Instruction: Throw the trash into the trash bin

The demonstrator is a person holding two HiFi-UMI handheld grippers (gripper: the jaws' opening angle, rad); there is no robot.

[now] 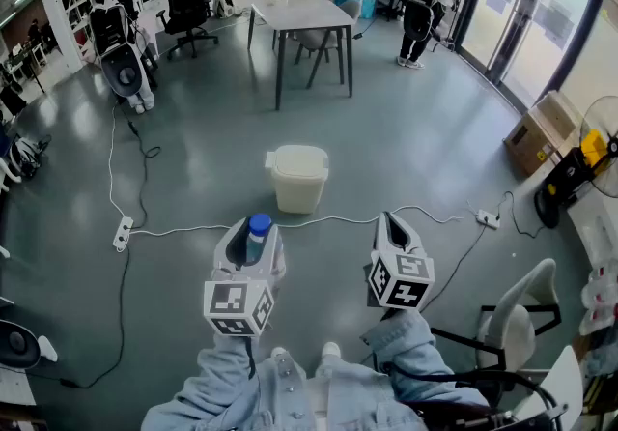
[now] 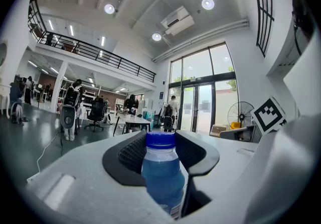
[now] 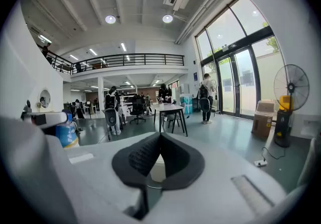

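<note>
The left gripper (image 1: 253,244) is clenched on a plastic bottle (image 1: 257,238) with a blue cap (image 1: 259,223). It holds the bottle upright by the body, with the cap above the jaws, and I think this is so that the bottle does not slip while it is carried. The bottle is in the air in front of the person, near the trash bin (image 1: 298,183) but not yet over it. The cream-coloured bin stands on the grey floor (image 1: 193,158) just behind a white cable (image 1: 328,220), between the two grippers as the head view shows them. Its lid (image 1: 297,158) seems to be on, so probably it must be lifted before the bottle can go in. This may be the reason that the right gripper (image 1: 389,226) carries nothing: its jaws are pressed together at the tips, with no object between them, and it points a little downward toward the bin. Only the head view shows how the bin lies relative to both grippers. The left gripper view shows what the head view cannot: the dark pads (image 2: 131,155) lie against both sides of the bottle, and there is blue liquid inside. In this view the bin is hidden behind the bottle. The right gripper view shows the closed jaws clearly, a pale shape in the gap under them that may be the bin, and the bottle far at its left edge.
</note>
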